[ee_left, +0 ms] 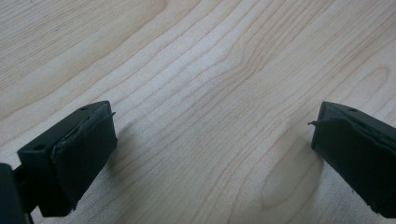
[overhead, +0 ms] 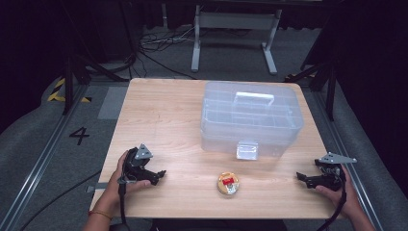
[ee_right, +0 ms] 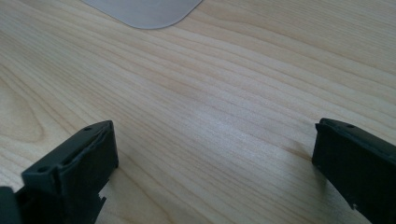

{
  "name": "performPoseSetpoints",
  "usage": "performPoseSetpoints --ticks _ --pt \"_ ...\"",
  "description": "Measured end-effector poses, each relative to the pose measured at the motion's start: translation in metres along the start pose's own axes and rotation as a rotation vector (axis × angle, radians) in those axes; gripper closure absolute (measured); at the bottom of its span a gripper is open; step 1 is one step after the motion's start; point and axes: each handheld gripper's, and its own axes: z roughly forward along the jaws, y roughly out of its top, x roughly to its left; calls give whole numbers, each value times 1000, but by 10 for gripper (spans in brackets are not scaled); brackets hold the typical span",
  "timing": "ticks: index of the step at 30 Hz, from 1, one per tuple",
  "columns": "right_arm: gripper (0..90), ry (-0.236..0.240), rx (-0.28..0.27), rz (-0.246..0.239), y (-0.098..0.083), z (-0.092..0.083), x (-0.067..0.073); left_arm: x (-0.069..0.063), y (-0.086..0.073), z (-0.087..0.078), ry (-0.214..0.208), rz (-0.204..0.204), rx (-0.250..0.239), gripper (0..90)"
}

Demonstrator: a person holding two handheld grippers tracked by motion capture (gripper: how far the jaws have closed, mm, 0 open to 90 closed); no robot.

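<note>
A dark room with grey carpet (overhead: 43, 139) surrounds a light wooden tabletop (overhead: 163, 120); a grey metal frame (overhead: 235, 33) stands on the floor beyond its far edge, with loose cables (overhead: 159, 43) lying beside it. A number four is marked on the floor to the left of the tabletop.

The largest thing on the tabletop is a clear plastic box (overhead: 251, 118) with a white handle on its lid and a latch on its near side; it sits on the far right part. A rounded corner of it shows at the top of the right gripper view (ee_right: 144, 11).

The left hand-held gripper (overhead: 156, 175) rests at the near left, held in the person's left hand (overhead: 122, 180), pointing toward the middle of the tabletop. Its jaws stand wide apart with nothing between them, and in the left gripper view (ee_left: 212, 144) bare wood grain lies between the two black pads.

The right hand-held gripper (overhead: 303, 179) lies at the near right, held in the right hand (overhead: 344, 192), pointing left. Its jaws are also spread wide and empty, with bare wood between them in the right gripper view (ee_right: 215, 154).

A small round tin (overhead: 228, 184), yellowish with a red and white mark on top, sits near the front edge between the two grippers, apart from both and just in front of the box's latch
</note>
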Motion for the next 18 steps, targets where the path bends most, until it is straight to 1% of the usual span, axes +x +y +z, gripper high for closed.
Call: performPoseSetpoints --ticks 7,12,13,14,15,16,17,18 --pt "4 1 1 -2 0 0 0 0 0 0 1 0 -1 3" --pt "16 14 1 -8 0 -1 -2 0 0 0 -2 3 1 3" --pt "32 19 0 -11 0 -1 -2 0 0 0 -2 3 1 3" --pt "77 22 -6 -9 0 -2 -2 1 0 0 -3 3 1 3" --pt "77 22 -6 -9 0 -2 -2 1 0 0 -3 3 1 3" --pt "151 28 -24 -12 0 -4 -3 0 0 0 -3 2 1 3" --pt "151 28 -24 -12 0 -4 -3 0 0 0 -3 2 1 3" --pt "178 35 -25 -25 0 -5 -4 0 0 0 -2 3 1 3"
